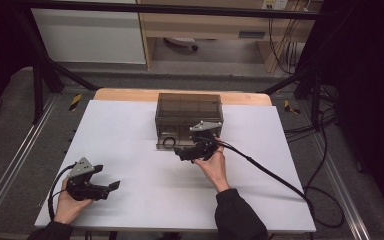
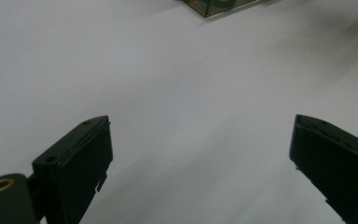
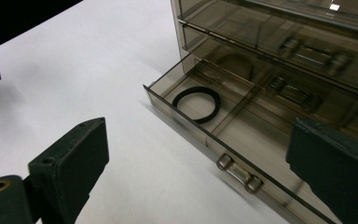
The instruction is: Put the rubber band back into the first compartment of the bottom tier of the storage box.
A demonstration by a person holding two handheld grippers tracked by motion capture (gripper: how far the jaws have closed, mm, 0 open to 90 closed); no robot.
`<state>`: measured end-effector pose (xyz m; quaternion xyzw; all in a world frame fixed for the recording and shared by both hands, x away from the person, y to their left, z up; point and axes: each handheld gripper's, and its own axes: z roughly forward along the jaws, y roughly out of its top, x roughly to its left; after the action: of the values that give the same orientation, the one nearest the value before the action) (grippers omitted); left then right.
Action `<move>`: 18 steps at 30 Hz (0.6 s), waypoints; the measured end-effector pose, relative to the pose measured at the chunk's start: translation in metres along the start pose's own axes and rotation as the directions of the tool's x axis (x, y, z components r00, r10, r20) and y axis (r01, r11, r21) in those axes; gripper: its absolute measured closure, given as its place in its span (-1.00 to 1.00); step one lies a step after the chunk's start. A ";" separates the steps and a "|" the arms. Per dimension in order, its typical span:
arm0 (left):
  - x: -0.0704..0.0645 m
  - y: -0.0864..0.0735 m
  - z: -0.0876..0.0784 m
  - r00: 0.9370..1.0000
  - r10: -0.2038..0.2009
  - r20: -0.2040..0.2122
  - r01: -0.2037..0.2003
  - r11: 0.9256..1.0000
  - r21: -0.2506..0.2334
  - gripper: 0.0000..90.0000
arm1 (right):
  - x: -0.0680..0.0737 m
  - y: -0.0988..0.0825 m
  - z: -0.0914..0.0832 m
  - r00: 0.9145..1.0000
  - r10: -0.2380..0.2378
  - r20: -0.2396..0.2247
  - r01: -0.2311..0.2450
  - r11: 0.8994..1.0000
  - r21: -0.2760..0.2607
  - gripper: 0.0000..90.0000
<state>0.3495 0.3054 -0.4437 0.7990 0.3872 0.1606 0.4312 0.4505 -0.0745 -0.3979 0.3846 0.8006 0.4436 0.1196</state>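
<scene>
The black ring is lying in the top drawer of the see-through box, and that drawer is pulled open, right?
Not quite. The black ring lies in the bottom drawer of the see-through box, and that is the drawer pulled open. The right gripper view shows the drawers above it shut.

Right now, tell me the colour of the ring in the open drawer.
Black ring, clearest in the right gripper view.

The open drawer [image 3: 242, 140] runs off the right gripper view's bottom edge.
</scene>
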 end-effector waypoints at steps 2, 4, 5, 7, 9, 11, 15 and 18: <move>0.000 0.000 0.000 1.000 0.002 0.000 -0.002 1.000 0.002 -0.88 | -0.003 -0.002 -0.007 1.000 0.004 -0.003 -0.004 1.000 -0.009 -0.91; 0.000 0.000 0.000 1.000 0.001 0.000 -0.001 1.000 0.001 -0.88 | -0.006 -0.004 -0.013 1.000 0.008 -0.007 -0.008 1.000 -0.016 -0.94; 0.000 0.000 0.000 1.000 0.000 0.000 0.000 1.000 0.001 -0.88 | -0.007 -0.005 -0.016 1.000 0.013 -0.007 -0.013 1.000 -0.017 -0.95; 0.000 0.000 0.000 1.000 0.001 0.000 -0.001 1.000 0.001 -0.88 | -0.009 -0.008 -0.023 1.000 0.015 -0.012 -0.015 1.000 -0.023 -0.97; 0.000 0.000 0.000 1.000 0.000 -0.001 0.000 1.000 0.001 -0.88 | -0.011 -0.010 -0.029 1.000 0.022 -0.015 -0.023 0.999 -0.026 -0.98; 0.000 0.000 0.000 1.000 0.001 0.000 -0.001 1.000 0.001 -0.88 | -0.014 -0.013 -0.035 1.000 0.027 -0.016 -0.028 0.999 -0.034 -0.98; 0.000 0.000 0.000 1.000 0.001 -0.001 -0.001 1.000 0.002 -0.88 | -0.018 -0.019 -0.045 1.000 0.021 -0.009 -0.021 0.999 -0.028 -0.99; 0.000 0.000 0.000 1.000 0.002 -0.001 -0.002 1.000 0.003 -0.88 | -0.020 -0.024 -0.053 1.000 0.023 -0.003 -0.023 0.999 -0.030 -0.99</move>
<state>0.3494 0.3053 -0.4438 0.7999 0.3870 0.1610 0.4295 0.4240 -0.1293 -0.3900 0.3912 0.7895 0.4577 0.1191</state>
